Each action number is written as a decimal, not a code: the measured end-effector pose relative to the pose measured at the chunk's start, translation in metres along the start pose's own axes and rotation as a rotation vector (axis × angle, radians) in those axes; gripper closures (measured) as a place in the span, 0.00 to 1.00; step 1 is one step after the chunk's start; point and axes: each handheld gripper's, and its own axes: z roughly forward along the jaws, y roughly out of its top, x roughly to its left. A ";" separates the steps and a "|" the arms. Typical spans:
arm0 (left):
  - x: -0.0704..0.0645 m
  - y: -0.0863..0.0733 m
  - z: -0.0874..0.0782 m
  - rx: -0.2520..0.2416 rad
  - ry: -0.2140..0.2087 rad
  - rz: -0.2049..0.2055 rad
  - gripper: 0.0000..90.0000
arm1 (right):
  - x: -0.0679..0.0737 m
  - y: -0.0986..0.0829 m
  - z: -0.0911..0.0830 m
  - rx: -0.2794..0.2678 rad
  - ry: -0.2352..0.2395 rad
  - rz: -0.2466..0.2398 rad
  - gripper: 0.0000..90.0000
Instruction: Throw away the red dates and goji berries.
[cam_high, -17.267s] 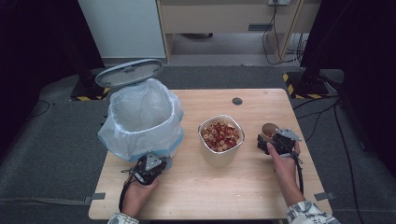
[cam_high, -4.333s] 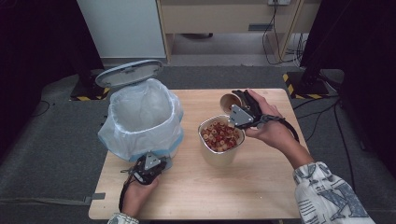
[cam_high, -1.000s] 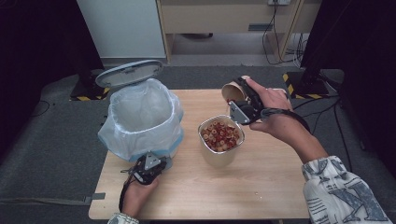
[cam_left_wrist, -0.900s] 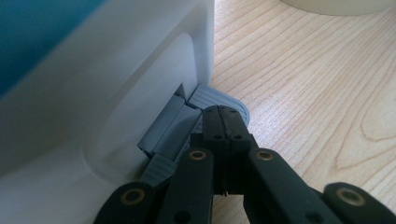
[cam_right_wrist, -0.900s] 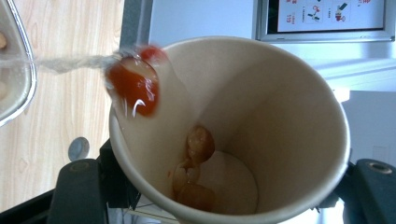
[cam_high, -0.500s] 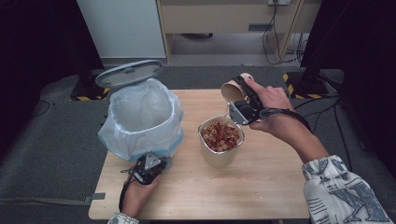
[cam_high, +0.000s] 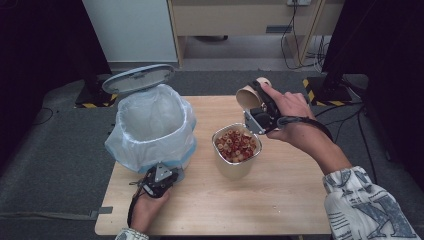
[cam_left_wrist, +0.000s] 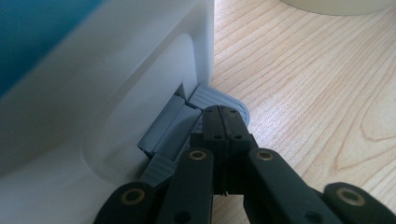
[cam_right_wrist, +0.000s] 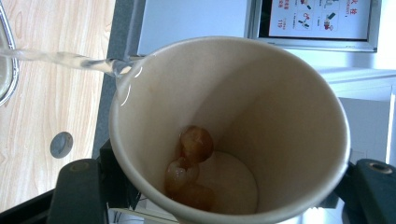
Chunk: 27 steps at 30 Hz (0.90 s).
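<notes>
The pale wooden desk (cam_high: 300, 200) fills the middle of the high view, its grain running across the right half of the left gripper view. On its left part stands the white pedal bin lined with a translucent bluish plastic bag (cam_high: 152, 130); its grey-rimmed lid (cam_high: 139, 79) is tipped up behind it, toward the upper left of the frame. In the left gripper view the bin's white wall fills the left side, and a ribbed grey foot pedal (cam_left_wrist: 212, 99) juts from a recess at its base.

Right of the bin, near the desk's centre, sits a cream square tub of red and tan cereal rings (cam_high: 236, 149).

Above and just right of the tub, the right gripper (cam_high: 257, 111) pinches a tan paper cup (cam_high: 248, 96) held tilted on its side above the desk, its mouth turned toward the bin. In the right gripper view the cup's mouth faces the camera, with the black jaws spread against its sides, at lower left and lower right. A few wet brownish rings (cam_right_wrist: 190, 164) cling to the cup's bottom.

At the lower left of the high view, the left gripper (cam_high: 159, 181) lies at the foot of the bin. Its jaws are pressed together, with their tips resting on the pedal.

A small dark round disc (cam_right_wrist: 61, 144) lies on the desk at the left of the right gripper view.
</notes>
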 end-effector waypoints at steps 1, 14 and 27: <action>0.000 0.000 0.000 0.001 0.000 0.002 0.99 | 0.000 0.000 0.000 0.001 -0.001 -0.001 0.32; 0.000 0.000 0.000 0.000 0.001 0.000 0.99 | -0.002 0.005 0.001 0.002 -0.010 -0.025 0.32; 0.000 0.000 0.000 -0.001 0.001 -0.001 0.99 | 0.002 0.007 0.001 0.010 -0.016 -0.074 0.32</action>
